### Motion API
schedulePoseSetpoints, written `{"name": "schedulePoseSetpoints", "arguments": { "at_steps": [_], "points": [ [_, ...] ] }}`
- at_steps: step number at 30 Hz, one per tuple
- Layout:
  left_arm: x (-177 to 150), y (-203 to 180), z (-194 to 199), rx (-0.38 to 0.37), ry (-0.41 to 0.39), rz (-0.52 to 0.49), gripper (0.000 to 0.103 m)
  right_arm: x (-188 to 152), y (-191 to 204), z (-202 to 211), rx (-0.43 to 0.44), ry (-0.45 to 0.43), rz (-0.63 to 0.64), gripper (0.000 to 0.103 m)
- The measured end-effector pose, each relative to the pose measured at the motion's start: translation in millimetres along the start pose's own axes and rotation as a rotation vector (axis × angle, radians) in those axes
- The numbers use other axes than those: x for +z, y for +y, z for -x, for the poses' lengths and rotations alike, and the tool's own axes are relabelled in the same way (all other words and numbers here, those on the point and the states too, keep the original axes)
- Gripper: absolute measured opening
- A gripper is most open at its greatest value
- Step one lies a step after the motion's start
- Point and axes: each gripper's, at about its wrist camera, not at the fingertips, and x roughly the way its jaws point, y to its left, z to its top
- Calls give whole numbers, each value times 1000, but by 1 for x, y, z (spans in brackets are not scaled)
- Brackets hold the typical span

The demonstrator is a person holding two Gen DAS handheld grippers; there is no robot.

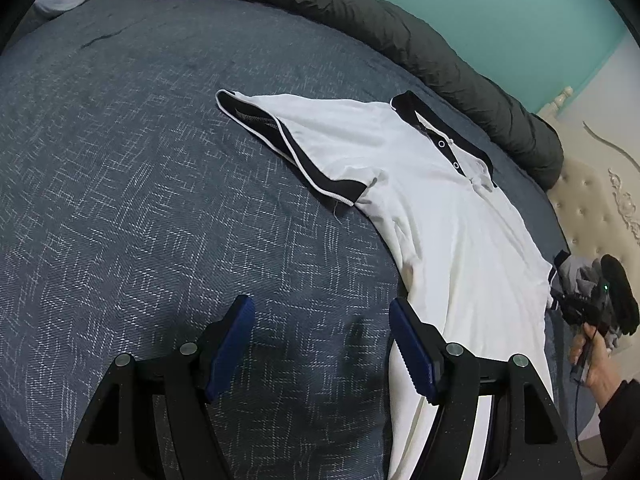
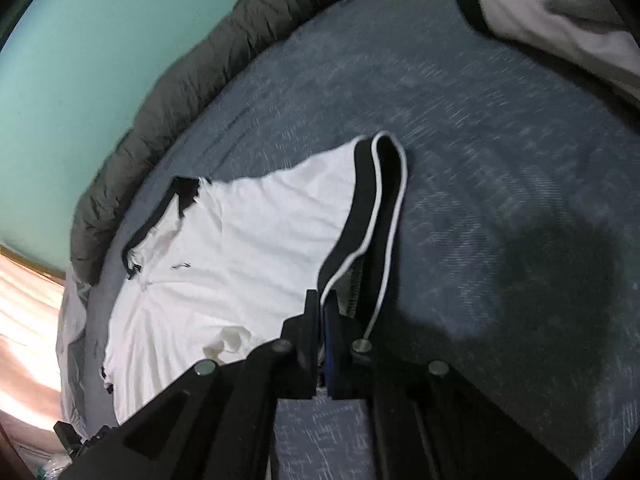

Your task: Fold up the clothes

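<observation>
Jaws of your left gripper stand spread wide with nothing between them, hovering over the bed at the side of the white polo shirt; one blue pad sits at the shirt's side edge. From this wrist camera the shirt lies face up, collar toward the rolled grey duvet, one black-trimmed sleeve spread outward. That placing looks deliberate: a flat, opened-out garment gives you clean fold lines. At the far side you can see your right hand on its gripper handle.

From the right wrist camera, your right gripper has its jaws pressed together on the black-and-white trim of the shirt's other sleeve, which rises a little from the bed toward the pinch. I judge you are holding the sleeve so as to fold it inward across the body.

Count: one shirt in work, two sleeves, one collar, two snap buttons on the placket, and a second white garment with a black cuff lying well apart.
</observation>
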Motion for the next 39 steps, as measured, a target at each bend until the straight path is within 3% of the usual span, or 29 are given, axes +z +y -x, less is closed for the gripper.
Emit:
{"name": "schedulePoseSetpoints", "arguments": {
  "at_steps": [3, 6, 16, 17, 20, 22, 24, 27, 31, 37, 38, 39],
  "points": [
    [0, 0, 2, -1, -3, 0, 74, -5, -12, 8, 4, -14, -18, 1],
    [0, 2, 1, -2, 4, -2, 74, -12, -14, 0, -32, 39, 14, 1],
    [5, 4, -2, -3, 10, -7, 74, -9, -19, 3, -67, -17, -2, 6],
    [5, 4, -2, -3, 10, -8, 74, -7, -21, 4, -81, -23, -13, 12],
    [5, 4, 0, -5, 9, -11, 74, -3, -26, 5, -81, -45, -52, 17],
    [5, 5, 0, -7, 8, -10, 74, 0, -30, 9, -57, -62, -75, 26],
    [4, 5, 0, -10, 10, -9, 74, 5, -27, 10, -42, -94, -93, 44],
    [3, 6, -1, -7, 13, -9, 74, 16, -27, 7, -36, -102, -116, 52],
    [3, 4, -3, -5, 17, -14, 74, 27, -16, -9, -48, -62, -100, 53],
    [3, 3, -7, -1, 25, -17, 74, 30, -10, -17, -73, -69, -42, 53],
    [3, 4, -7, -1, 26, -17, 74, 29, -10, -18, -80, -71, -35, 51],
    [4, 4, -7, -1, 26, -17, 74, 29, -11, -20, -77, -77, -37, 43]
  ]
}}
